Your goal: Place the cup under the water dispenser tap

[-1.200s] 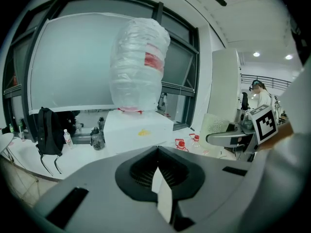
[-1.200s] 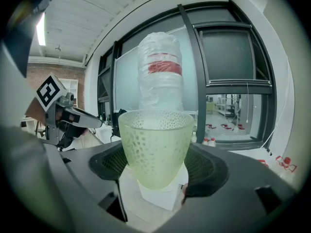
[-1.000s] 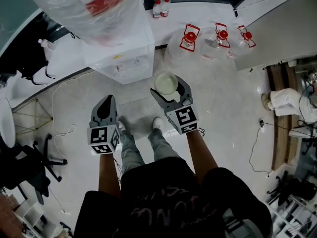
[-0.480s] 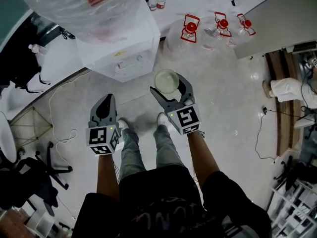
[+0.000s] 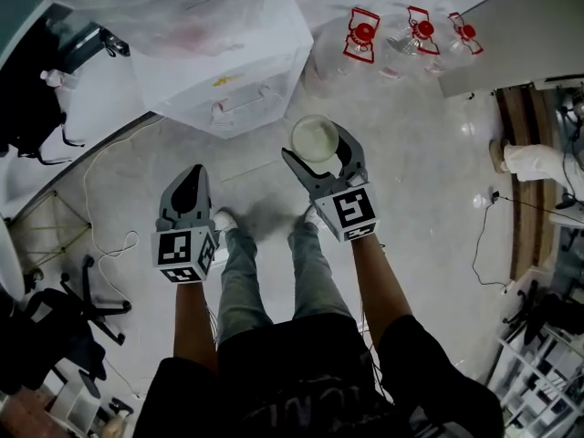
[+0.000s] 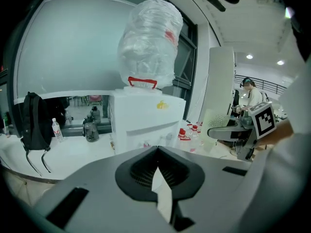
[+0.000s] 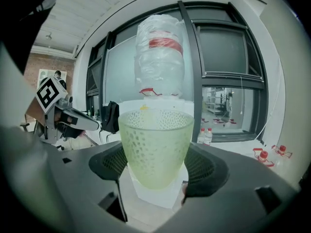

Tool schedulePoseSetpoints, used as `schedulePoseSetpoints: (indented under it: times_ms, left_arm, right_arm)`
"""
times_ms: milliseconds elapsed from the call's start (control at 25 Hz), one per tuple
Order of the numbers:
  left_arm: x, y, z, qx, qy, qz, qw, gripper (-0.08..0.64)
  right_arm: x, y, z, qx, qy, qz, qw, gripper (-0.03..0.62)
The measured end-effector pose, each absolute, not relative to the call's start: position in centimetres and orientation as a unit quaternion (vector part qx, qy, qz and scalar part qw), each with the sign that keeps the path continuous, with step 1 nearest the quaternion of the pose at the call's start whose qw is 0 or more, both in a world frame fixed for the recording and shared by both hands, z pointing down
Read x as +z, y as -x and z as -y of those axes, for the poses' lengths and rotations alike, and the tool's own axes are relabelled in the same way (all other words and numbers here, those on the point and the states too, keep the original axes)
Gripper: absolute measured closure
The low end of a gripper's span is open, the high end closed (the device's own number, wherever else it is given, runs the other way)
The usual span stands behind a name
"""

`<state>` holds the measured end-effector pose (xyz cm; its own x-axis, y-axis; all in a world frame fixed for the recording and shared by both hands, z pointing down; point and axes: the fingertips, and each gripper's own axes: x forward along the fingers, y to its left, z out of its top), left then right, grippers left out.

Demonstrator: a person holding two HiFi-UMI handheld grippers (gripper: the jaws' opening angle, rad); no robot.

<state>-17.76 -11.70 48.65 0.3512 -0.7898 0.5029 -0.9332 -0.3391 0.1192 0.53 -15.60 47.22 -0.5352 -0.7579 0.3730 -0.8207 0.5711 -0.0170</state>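
A pale green dimpled cup (image 5: 315,138) stands upright between the jaws of my right gripper (image 5: 318,151), which is shut on it. In the right gripper view the cup (image 7: 155,147) fills the centre. Behind it is the white water dispenser (image 7: 146,107), with a plastic-wrapped bottle on top. The dispenser (image 5: 219,67) stands ahead and to the left of the cup, and its taps (image 5: 242,102) face me. My left gripper (image 5: 189,186) hangs shut and empty at the left. In the left gripper view the jaws of that gripper (image 6: 158,178) meet in front of the dispenser (image 6: 146,123).
Several empty water jugs with red caps (image 5: 365,35) lie on the floor to the right of the dispenser. An office chair (image 5: 55,322) stands at the left, with a cable (image 5: 96,199) on the floor near it. A backpack (image 6: 34,123) sits on the counter. A person (image 6: 250,96) is at the far right.
Both grippers and my feet have come nearer to the dispenser, which now sits lower and larger in the head view. The right gripper still holds the cup.
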Motion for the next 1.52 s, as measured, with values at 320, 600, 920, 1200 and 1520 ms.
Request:
schedulePoseSetpoints:
  times_ms: [320, 600, 920, 1200, 1520]
  left_arm:
    - [51.3, 17.0, 12.4, 0.171, -0.799, 0.545, 0.191, 0.551]
    - [55.2, 17.1, 13.4, 0.177, -0.795, 0.549, 0.188, 0.551]
    - [60.5, 18.0, 14.9, 0.171, -0.788, 0.559, 0.192, 0.549]
    - [65.2, 18.6, 16.2, 0.179, -0.789, 0.56, 0.176, 0.549]
    - [69.2, 18.9, 17.5, 0.175, -0.788, 0.565, 0.173, 0.549]
  right_arm:
    - [51.8, -0.5, 16.1, 0.101, -0.44, 0.876, 0.168, 0.222]
    - [55.8, -0.3, 16.8, 0.105, -0.429, 0.88, 0.173, 0.222]
    - [60.8, 0.3, 18.7, 0.101, -0.421, 0.884, 0.176, 0.222]
    - [66.1, 1.5, 20.0, 0.1, -0.409, 0.888, 0.186, 0.222]
    - [70.3, 2.6, 21.7, 0.091, -0.402, 0.892, 0.183, 0.222]
